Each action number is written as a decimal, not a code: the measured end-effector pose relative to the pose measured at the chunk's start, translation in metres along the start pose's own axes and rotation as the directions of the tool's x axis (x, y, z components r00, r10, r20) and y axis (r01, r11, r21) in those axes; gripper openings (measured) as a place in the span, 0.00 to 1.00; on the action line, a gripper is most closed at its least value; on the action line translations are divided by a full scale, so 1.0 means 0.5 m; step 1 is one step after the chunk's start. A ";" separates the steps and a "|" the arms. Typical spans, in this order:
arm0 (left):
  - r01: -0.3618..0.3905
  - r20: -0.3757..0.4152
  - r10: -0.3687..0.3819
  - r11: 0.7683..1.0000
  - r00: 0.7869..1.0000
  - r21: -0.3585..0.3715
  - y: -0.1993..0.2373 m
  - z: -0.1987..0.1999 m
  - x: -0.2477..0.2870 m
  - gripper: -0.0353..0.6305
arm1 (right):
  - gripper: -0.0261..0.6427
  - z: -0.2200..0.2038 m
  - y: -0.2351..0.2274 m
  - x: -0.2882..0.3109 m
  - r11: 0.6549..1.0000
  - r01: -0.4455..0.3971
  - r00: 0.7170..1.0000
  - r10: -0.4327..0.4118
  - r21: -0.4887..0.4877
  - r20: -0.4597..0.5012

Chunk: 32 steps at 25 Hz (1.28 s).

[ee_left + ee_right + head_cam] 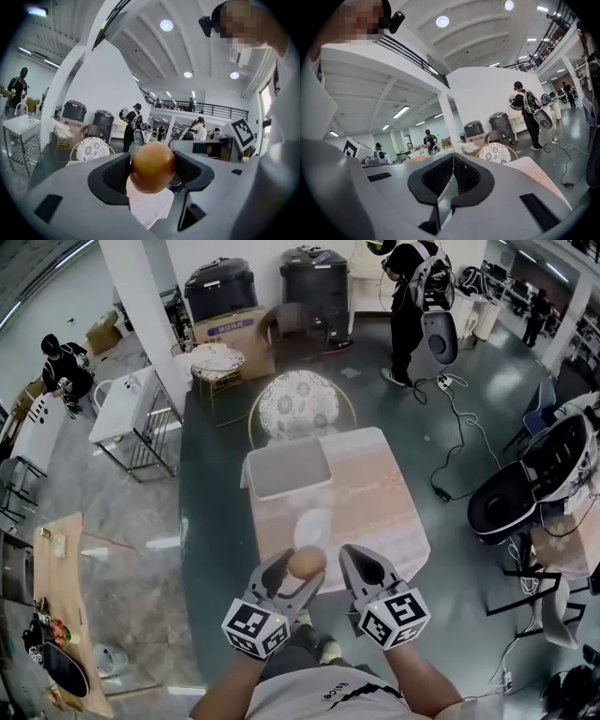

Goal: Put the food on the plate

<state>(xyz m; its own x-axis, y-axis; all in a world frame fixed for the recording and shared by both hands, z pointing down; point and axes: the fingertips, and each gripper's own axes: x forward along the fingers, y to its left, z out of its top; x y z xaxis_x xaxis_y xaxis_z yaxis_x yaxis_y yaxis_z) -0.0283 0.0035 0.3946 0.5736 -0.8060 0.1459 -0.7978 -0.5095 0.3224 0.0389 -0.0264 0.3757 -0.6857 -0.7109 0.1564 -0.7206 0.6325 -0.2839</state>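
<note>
While the head view looks down on both tools from above, the left gripper [300,570] hangs over the near edge of the table [384,512], clamped on a round brown piece of food [307,562]. Its own view adds what the head view cannot show: dark pads [114,177] pressed against the food's two sides, with the food held clear of the tabletop. Just beyond it a pale, blurred plate [312,526] lies on the table, with a grey tray [288,470] farther back. The right gripper [361,563] hangs beside the left one. Only its own view shows its jaws pressed together with nothing between them.
</note>
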 end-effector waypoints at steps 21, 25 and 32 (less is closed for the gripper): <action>0.027 -0.232 -0.025 1.000 0.972 0.004 0.228 -0.210 0.206 0.50 | 0.06 -0.122 -0.170 0.232 0.994 0.081 0.992 -0.073 0.069 -0.103; 0.018 -0.253 -0.019 1.000 0.967 -0.006 0.250 -0.247 0.240 0.50 | 0.06 -0.156 -0.207 0.269 0.995 0.066 0.991 -0.057 0.070 -0.124; -0.005 -0.286 0.005 1.000 0.958 0.001 0.294 -0.315 0.290 0.50 | 0.06 -0.225 -0.262 0.306 0.995 0.072 0.987 -0.061 0.069 -0.147</action>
<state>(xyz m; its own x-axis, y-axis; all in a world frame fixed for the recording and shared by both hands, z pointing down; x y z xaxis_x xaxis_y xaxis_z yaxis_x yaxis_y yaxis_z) -0.0331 -0.1409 0.6104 0.5984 -0.6889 0.4091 -0.8011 -0.5055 0.3206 0.0171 -0.1835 0.5431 -0.6480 -0.6955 0.3105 -0.7592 0.5569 -0.3369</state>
